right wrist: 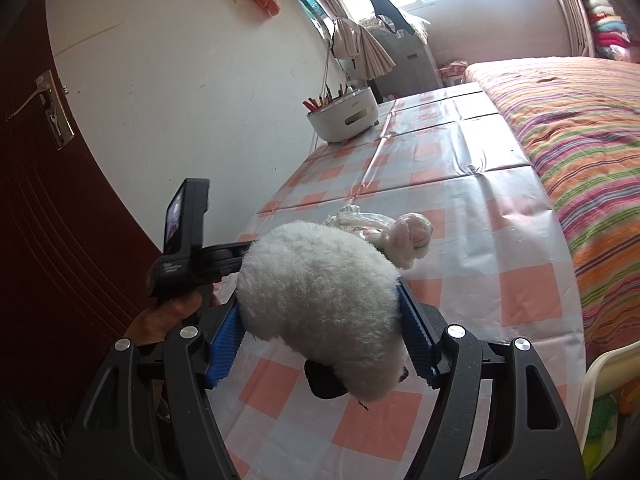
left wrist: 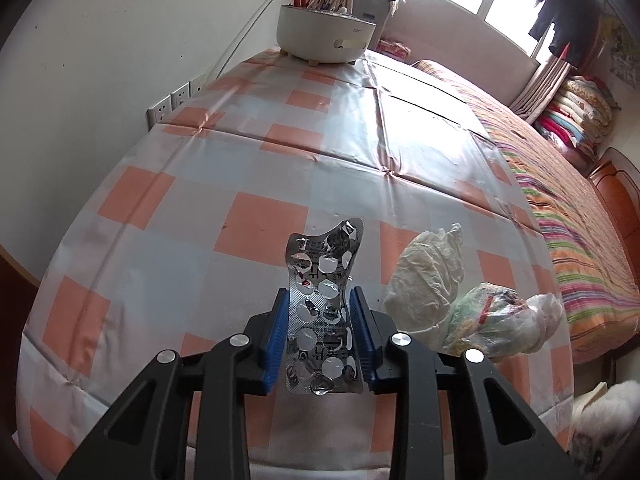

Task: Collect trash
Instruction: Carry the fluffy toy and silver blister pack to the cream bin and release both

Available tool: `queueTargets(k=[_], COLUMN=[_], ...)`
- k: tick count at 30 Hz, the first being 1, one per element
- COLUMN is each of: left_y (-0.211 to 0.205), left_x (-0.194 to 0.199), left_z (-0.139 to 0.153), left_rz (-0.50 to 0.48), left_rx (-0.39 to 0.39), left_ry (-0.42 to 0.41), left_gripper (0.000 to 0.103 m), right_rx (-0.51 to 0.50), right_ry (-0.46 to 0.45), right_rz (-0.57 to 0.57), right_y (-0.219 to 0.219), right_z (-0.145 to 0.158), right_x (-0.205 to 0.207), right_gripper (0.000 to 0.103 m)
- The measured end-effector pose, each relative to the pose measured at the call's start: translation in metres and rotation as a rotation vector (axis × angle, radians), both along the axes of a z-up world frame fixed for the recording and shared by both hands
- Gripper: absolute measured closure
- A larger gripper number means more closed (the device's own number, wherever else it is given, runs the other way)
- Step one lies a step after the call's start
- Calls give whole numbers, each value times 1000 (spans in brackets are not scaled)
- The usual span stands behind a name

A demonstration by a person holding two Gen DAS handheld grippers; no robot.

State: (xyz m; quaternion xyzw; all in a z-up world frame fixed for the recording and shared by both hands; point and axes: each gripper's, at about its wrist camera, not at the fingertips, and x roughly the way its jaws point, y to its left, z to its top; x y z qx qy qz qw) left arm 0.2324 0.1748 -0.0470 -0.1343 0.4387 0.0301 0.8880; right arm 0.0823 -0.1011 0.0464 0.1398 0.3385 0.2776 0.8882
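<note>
A bench (left wrist: 248, 168) draped in a glossy plastic cloth of peach, white and pale-blue checks runs along a white wall, with creases crossing it. At its far end stands a round white container (left wrist: 326, 34) on small feet, holding upright sticks with red tips. A bed (left wrist: 568, 208) with a bright striped cover lies along the bench's other side, and folded blankets (left wrist: 576, 116) are stacked near the window.

On the bench, just right of the left gripper (left wrist: 322, 320), lie a crumpled cream tissue (left wrist: 428, 276) and a knotted, translucent plastic bag (left wrist: 496, 316), touching each other; nothing lies between them and the gripper.

The left gripper tilts steeply down toward the bench. Its blue ribbed fingers (left wrist: 276, 336) stand narrow, pressed on both long edges of an emptied silver blister pack (left wrist: 324, 312), a foil strip with burst round pockets whose upper end flares and bends above the fingertips, clear of the cloth.

The right gripper (right wrist: 320, 336) points at a shallower angle over the near end of the bench. Its fingers (right wrist: 416, 340) stand wide, clamped on a fluffy white plush toy (right wrist: 316, 300) with a dark patch underneath. In the right wrist view a bare hand (right wrist: 168, 316) grips the left gripper's black handle, beyond the toy.
</note>
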Motion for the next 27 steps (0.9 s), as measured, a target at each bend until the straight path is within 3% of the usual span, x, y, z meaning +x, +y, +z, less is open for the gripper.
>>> queueTargets(k=[8, 13, 27], left_y=[-20, -45, -90], left_x=[-35, -54, -77], left_z=[27, 39, 41], left_rz=[-103, -202, -400], left_rx=[-30, -5, -14], left_ry=[-127, -198, -233], left_gripper=[73, 73, 73], right_rx=[0, -3, -8], right_ry=[-33, -52, -95], right_rz=[-29, -56, -164], right_y=[-13, -27, -78], right_z=[9, 12, 20], right_x=[-10, -18, -39], right_gripper=[35, 35, 35])
